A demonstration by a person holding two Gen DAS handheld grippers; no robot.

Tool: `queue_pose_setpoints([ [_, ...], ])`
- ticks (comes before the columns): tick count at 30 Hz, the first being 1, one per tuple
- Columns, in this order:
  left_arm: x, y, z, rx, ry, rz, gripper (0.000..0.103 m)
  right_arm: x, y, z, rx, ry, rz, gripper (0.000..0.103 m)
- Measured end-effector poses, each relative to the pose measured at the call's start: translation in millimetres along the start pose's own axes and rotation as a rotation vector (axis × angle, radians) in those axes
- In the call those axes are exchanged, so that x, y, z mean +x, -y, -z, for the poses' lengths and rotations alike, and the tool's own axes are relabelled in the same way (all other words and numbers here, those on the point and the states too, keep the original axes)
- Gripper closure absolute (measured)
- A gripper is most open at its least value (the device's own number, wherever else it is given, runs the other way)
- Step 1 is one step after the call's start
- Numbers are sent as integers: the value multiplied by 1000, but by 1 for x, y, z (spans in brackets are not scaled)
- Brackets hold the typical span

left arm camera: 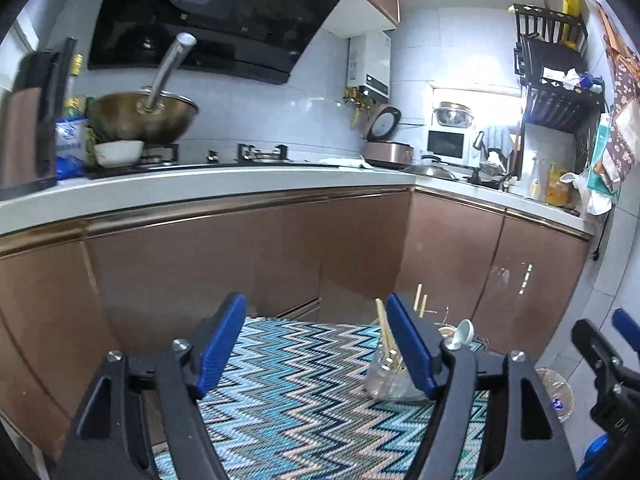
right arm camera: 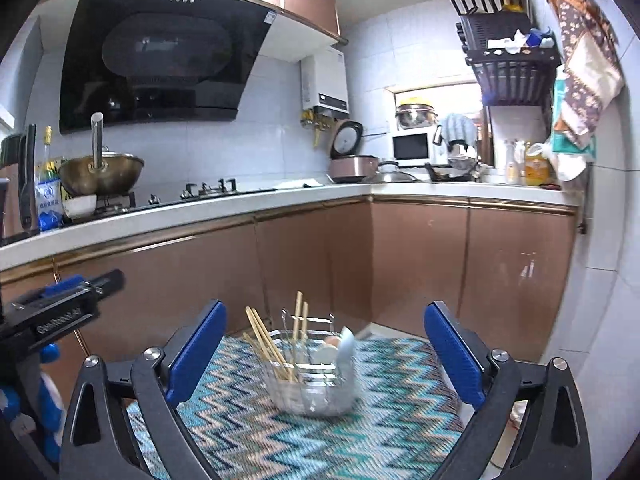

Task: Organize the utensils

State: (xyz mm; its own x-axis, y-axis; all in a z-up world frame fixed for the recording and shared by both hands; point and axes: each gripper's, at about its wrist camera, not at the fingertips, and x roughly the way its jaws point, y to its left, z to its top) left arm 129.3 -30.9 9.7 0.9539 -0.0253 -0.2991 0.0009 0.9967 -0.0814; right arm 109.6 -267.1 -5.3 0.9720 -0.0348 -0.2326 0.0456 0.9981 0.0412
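Observation:
A clear utensil holder [right arm camera: 316, 388] with a wire frame stands on a zigzag-patterned blue mat [right arm camera: 248, 432]. Wooden chopsticks [right arm camera: 262, 336] lean in its left side, and pale spoons [right arm camera: 343, 347] sit in its right side. My right gripper [right arm camera: 326, 320] is open, its blue pads wide apart on either side of the holder and short of it, touching nothing. My left gripper [left arm camera: 316, 320] is also open and empty. From it, the holder [left arm camera: 386, 378] shows just behind the right pad, with a white spoon [left arm camera: 464, 330] beyond. Each gripper shows at the edge of the other's view.
Brown cabinet doors [right arm camera: 304, 256] close in behind the mat under a white L-shaped counter [right arm camera: 224, 204]. On the counter are a wok [right arm camera: 102, 174] on the stove, a rice cooker [right arm camera: 352, 168] and a microwave [right arm camera: 412, 146]. A black dish rack [right arm camera: 508, 40] hangs at right.

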Motion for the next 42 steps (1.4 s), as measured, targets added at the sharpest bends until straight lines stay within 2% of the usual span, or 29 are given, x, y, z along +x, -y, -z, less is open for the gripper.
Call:
queue_pose_setpoints([
  [7,-53,-3,7,45,40,-86,23,-44,13,2,-4,25,63,0],
  [19,-106,-5,6,84,125,-142,22,-83,34,4,21,49,106,0],
  [28,-128,1,4,101,162,-144,22,-107,39,2,30,95,118,0],
  [42,-138,3,4,98,177,-145,22,-123,43,-3,27,130,150,0],
])
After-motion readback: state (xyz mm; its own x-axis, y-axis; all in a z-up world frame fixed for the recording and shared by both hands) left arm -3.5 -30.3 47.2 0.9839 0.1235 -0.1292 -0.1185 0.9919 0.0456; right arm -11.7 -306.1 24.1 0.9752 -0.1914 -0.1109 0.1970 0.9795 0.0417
